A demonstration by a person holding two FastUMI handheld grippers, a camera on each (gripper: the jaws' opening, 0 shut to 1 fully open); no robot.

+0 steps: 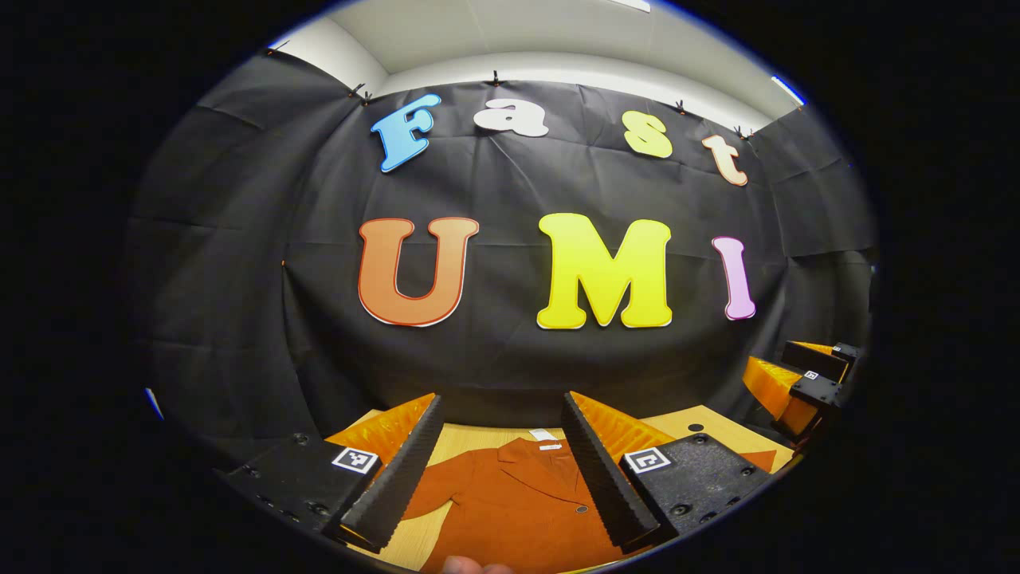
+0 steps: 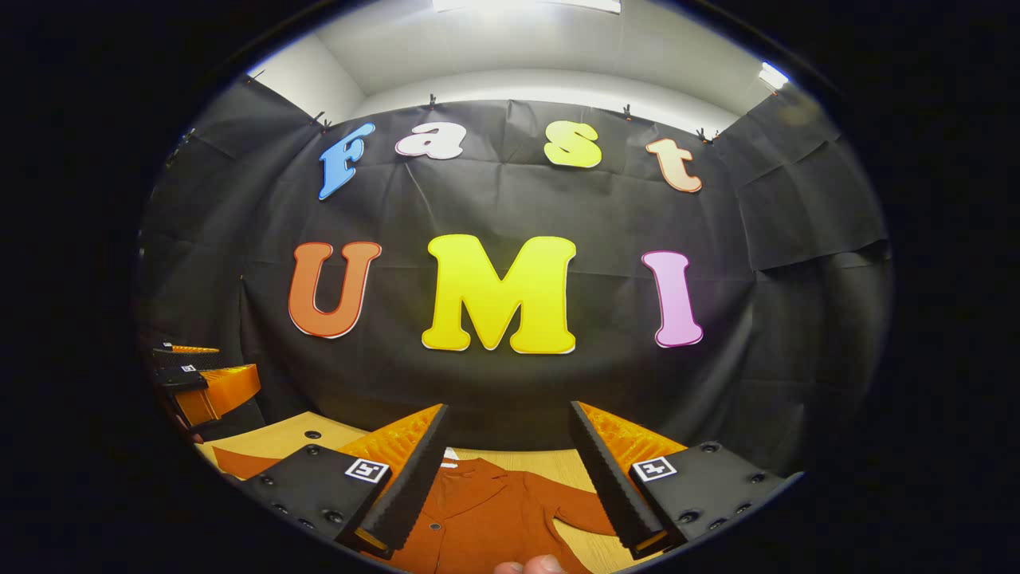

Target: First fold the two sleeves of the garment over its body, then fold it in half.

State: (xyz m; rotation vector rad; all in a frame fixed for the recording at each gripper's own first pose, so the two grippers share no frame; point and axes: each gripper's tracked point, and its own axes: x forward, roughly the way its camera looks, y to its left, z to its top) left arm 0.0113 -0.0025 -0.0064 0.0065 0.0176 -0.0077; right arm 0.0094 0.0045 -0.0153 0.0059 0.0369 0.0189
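Garment (image 1: 518,502) flat on surface (image 1: 478,437), sleeves unfolded at 3 and 9 o'clock; both jaws apart, nothing begun.

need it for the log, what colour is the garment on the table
Rust orange, plain, no pattern. The garment shows best in the left gripper view, lying on the table.

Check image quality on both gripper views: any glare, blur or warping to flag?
Left gripper view: sharp, evenly lit, heavy fisheye bowing; the garment and table are squeezed low, and the left gripper is crisp. Right gripper view: ceiling light blows out at the top edge, the same bowing, the right gripper sharp, and a fingertip intrudes at the bottom.
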